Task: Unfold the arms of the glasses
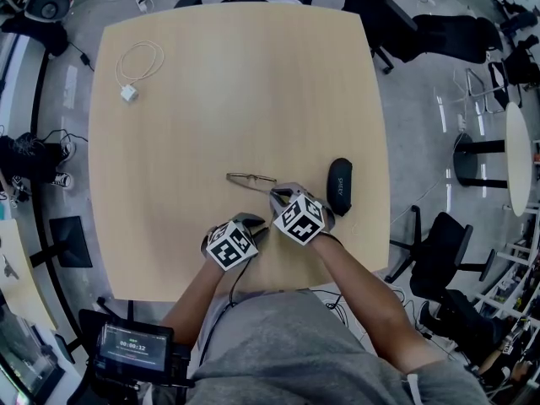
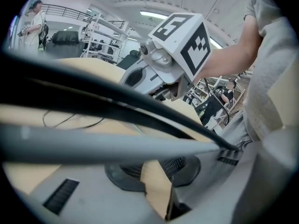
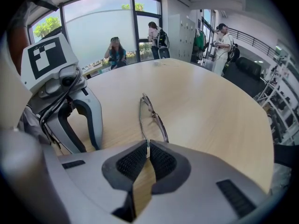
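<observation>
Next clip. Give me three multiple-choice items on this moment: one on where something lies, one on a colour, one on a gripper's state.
1. Where does the case lie?
A) on the table, right of the glasses
B) left of the glasses
C) on top of the glasses

2. What colour is the case?
A) white
B) red
C) black

3. The right gripper has its jaws:
A) wide apart, empty
B) shut on the glasses
C) shut on the case

Key:
1 A, the head view shows it on the wood to the glasses' right.
2 C, it is a black oval.
3 B, the right gripper view shows the pads pinching the thin metal end of the glasses.
</observation>
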